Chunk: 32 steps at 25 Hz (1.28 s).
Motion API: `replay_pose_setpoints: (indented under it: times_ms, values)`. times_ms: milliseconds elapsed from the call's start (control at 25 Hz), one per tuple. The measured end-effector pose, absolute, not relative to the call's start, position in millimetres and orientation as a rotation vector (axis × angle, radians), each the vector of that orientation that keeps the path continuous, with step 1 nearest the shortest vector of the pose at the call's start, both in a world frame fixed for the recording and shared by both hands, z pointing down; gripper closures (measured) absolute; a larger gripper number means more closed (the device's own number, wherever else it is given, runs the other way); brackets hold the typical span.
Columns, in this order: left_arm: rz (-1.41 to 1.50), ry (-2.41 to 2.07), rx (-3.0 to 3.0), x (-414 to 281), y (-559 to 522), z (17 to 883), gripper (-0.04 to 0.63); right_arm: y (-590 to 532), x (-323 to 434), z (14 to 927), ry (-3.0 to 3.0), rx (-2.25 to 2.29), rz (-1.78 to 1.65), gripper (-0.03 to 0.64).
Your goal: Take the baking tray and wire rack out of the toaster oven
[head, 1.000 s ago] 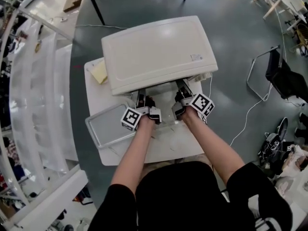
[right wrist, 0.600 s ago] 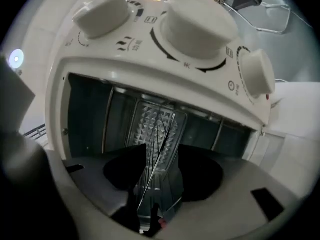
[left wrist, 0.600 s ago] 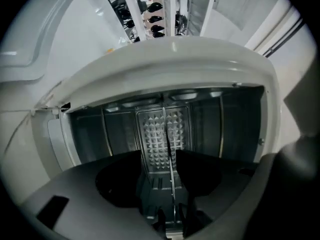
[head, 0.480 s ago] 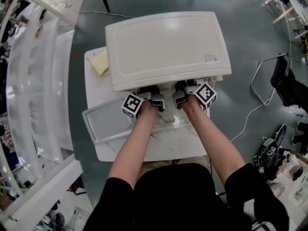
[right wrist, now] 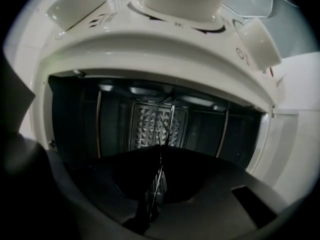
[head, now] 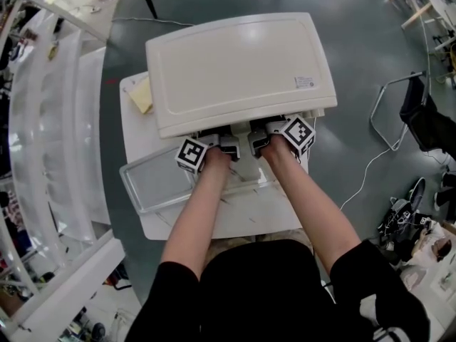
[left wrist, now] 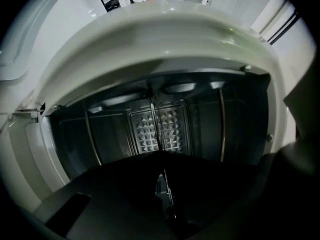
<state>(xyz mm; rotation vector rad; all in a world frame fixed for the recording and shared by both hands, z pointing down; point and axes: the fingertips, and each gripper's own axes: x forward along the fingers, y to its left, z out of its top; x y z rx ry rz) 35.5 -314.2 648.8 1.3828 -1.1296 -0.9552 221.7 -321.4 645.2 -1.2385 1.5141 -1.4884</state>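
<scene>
The white toaster oven [head: 239,66] stands on the table with its mouth toward me. Both grippers reach level into that mouth. My left gripper [head: 225,143] has its jaws together, and a thin wire of the wire rack [left wrist: 165,191] runs into the seam between them [left wrist: 162,156]. My right gripper [head: 258,141] is likewise shut [right wrist: 161,151] on a wire of the rack [right wrist: 159,129]. The rest of the rack is lost in the dark cavity. The grey baking tray [head: 153,184] lies on the table left of my left arm.
The oven's door [head: 249,180] lies open and flat under my hands. A yellow pad [head: 142,95] sits at the table's far left corner. The white table [head: 242,219] ends close behind the tray. Shelving stands at left, with cables and a chair frame [head: 388,109] on the floor at right.
Both hands have pushed forward, so the gripper fingers that showed in front of the oven now sit under its top edge. The tray has not moved on the table.
</scene>
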Motion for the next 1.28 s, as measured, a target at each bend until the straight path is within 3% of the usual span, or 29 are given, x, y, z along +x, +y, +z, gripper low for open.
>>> replay_pose_setpoints:
  times_ms: [1280]
  values:
    - [-1.021,-1.086,1.365,46.1,-159.7,624.7,0.578,-171.0,229.2,626.1,1.641,-1.14,-1.579,0.595]
